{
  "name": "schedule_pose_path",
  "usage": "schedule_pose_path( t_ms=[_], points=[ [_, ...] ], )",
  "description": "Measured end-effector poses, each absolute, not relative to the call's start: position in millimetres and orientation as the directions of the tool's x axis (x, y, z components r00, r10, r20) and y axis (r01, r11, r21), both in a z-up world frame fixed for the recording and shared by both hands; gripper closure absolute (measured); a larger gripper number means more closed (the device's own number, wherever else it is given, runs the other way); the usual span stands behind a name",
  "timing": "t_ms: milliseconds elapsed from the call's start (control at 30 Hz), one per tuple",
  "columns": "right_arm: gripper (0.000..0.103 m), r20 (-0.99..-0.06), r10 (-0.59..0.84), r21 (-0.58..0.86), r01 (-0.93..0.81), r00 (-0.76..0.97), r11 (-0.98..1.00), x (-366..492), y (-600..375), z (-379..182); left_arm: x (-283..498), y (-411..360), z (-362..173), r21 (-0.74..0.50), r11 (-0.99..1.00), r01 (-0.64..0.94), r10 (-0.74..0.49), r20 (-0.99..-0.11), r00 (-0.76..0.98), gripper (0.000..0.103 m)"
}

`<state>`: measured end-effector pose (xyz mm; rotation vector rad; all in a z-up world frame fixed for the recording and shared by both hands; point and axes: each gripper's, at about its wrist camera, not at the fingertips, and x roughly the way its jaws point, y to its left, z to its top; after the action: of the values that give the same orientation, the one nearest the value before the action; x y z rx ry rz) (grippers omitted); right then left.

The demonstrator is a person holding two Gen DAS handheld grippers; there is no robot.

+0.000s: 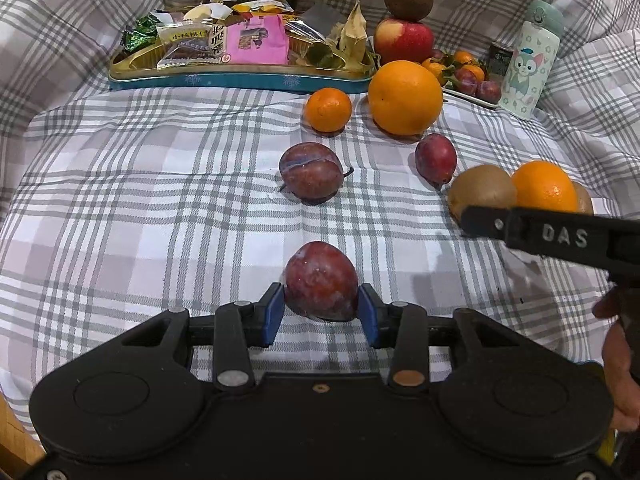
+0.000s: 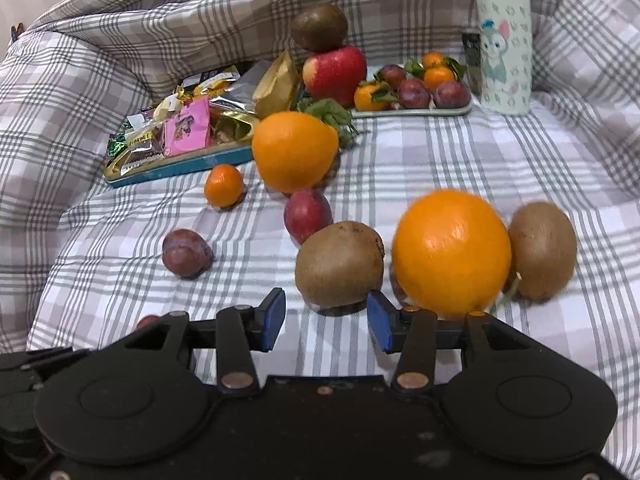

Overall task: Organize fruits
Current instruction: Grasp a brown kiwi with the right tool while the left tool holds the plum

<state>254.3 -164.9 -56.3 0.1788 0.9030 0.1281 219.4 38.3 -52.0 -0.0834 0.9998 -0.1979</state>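
- Two grippers over the checked cloth (image 1: 160, 200), fruit scattered all across it.
- Left gripper (image 1: 321, 312): blue pads clamped on a dark plum (image 1: 321, 280), low against the cloth — lifted or resting, hard to say.
- Right gripper (image 2: 326, 320): jaws apart, gripping nothing, a kiwi (image 2: 339, 264) just beyond its pads.
- Orange (image 2: 452, 252) sits right beside that kiwi.
- Far back, a fruit tray (image 2: 412, 112).

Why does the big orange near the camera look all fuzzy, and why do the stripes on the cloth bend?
In the right wrist view the near orange has smeared edges, probably motion blur, while the kiwi beside it looks sharper. In both views the fisheye lens bows the straight stripes of the checked cloth toward the picture's edges.
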Motion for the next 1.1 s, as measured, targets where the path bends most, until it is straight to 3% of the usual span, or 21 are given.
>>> schedule_pose_path(
  t_ms=[733, 1100],
  points=[
    [0.048, -0.724, 0.066, 0.244, 0.165, 0.687, 0.956, 292.4, -159.4, -57.9, 219.0, 42.1, -52.4, -0.186, 0.975, 0.122, -0.223, -0.822, 0.524, 0.054],
    [0.05, -0.706, -0.007, 0.084, 0.094, 0.708, 0.992, 304.1, -144.2, -60.5, 218.3, 43.0, -52.5, -0.197, 0.974, 0.113, -0.227, -0.821, 0.524, 0.054]
  ],
)
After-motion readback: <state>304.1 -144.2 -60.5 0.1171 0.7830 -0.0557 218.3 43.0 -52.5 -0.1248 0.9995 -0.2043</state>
